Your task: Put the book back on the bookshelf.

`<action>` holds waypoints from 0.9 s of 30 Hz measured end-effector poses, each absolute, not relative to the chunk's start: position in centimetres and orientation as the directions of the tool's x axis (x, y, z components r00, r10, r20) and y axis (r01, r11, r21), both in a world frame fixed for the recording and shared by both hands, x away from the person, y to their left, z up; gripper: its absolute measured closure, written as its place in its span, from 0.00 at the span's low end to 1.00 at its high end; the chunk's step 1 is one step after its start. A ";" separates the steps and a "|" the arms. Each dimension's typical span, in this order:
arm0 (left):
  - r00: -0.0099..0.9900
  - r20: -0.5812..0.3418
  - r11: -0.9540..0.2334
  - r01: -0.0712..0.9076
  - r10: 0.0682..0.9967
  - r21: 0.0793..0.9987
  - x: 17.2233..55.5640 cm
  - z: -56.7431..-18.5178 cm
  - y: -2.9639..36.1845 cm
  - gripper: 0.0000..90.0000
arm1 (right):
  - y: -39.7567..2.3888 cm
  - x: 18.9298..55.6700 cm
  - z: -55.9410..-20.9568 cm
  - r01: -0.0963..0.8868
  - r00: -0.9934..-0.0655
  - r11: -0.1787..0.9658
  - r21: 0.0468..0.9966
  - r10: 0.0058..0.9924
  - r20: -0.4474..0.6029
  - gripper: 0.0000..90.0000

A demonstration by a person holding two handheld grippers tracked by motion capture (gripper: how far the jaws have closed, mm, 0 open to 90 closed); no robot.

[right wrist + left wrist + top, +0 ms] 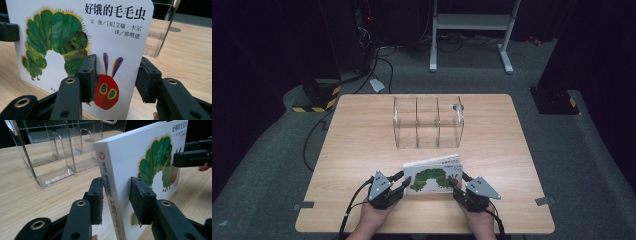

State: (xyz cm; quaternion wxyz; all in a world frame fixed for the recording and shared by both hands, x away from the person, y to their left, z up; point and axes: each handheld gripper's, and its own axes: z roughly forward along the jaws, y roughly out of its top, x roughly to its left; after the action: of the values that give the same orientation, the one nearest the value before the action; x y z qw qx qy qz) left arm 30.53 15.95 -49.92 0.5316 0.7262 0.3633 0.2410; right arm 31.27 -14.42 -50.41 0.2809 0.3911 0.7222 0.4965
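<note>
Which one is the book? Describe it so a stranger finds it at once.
On the wooden table, in front of the clear plastic rack, the book stands between the left gripper and right gripper. It alone is white with a green caterpillar.

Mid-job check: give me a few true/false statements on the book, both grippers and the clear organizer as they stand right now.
1. The book is held between both grippers. True.
2. The left gripper clamps the book's spine end. True.
3. The book sits inside the clear organizer. False: it is in front of the organizer, nearer the person.
4. The right gripper holds nothing. False: it grips the cover's edge by the red caterpillar head.
5. The organizer's compartments hold books. False: they look empty.
</note>
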 end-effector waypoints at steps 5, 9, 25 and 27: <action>0.621 0.003 -0.196 0.242 0.784 0.950 30.4 -49.8 15.9 0.75 | -14.4 31.7 -50.5 0.290 -0.522 0.185 0.939 0.853 -0.007 0.59; 0.622 0.002 -0.194 0.240 0.783 0.951 30.4 -49.9 16.1 0.76 | -14.3 31.9 -50.6 0.271 -0.521 0.192 0.943 0.853 -0.024 0.57; 0.643 0.029 -0.213 0.210 0.765 0.954 29.7 -50.0 16.0 0.74 | -14.5 31.4 -50.8 0.264 -0.532 0.194 0.945 0.846 -0.025 0.51; 0.649 0.025 -0.211 0.210 0.760 0.955 29.7 -50.0 15.9 0.74 | -14.7 31.3 -50.7 0.261 -0.531 0.191 0.946 0.847 -0.024 0.50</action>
State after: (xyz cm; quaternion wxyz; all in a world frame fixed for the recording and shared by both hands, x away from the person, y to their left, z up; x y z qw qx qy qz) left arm 29.66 15.91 -50.04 0.5342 0.7344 0.3302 0.2575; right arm 31.29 -14.67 -50.74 0.2906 0.3877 0.7148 0.5044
